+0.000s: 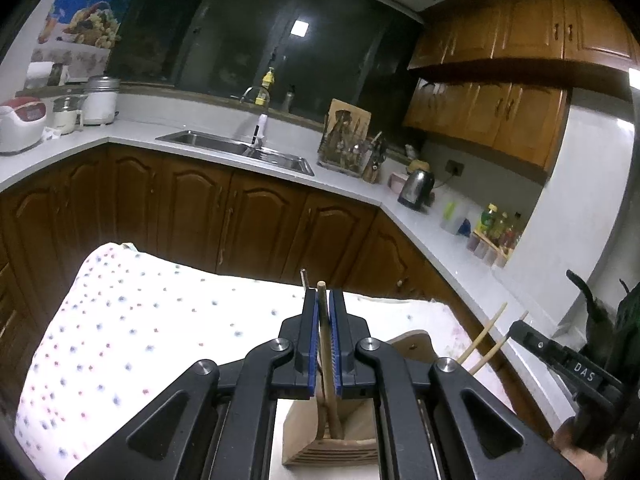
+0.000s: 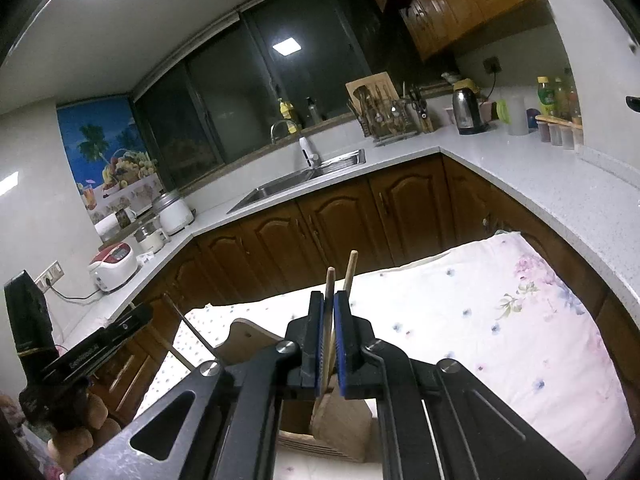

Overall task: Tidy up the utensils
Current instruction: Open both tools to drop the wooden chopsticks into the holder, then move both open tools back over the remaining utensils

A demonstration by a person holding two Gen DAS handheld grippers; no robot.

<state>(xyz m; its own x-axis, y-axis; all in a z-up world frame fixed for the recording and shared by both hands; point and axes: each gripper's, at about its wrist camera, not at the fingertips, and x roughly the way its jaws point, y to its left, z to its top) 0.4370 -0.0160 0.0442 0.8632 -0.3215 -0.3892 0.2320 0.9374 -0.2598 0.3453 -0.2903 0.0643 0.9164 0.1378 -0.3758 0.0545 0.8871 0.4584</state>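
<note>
A wooden utensil holder stands on the cloth-covered table right under both grippers; it also shows in the right wrist view. My left gripper is shut on a pair of wooden chopsticks that stand upright with their lower ends in the holder. My right gripper is shut on another pair of chopsticks, also reaching down into the holder. Their pale tops show at the right of the left wrist view, beside the right gripper's body.
An L-shaped white counter with brown cabinets runs behind the table. It carries a sink, a utensil rack, a kettle, bottles and rice cookers. The left gripper's body shows at left.
</note>
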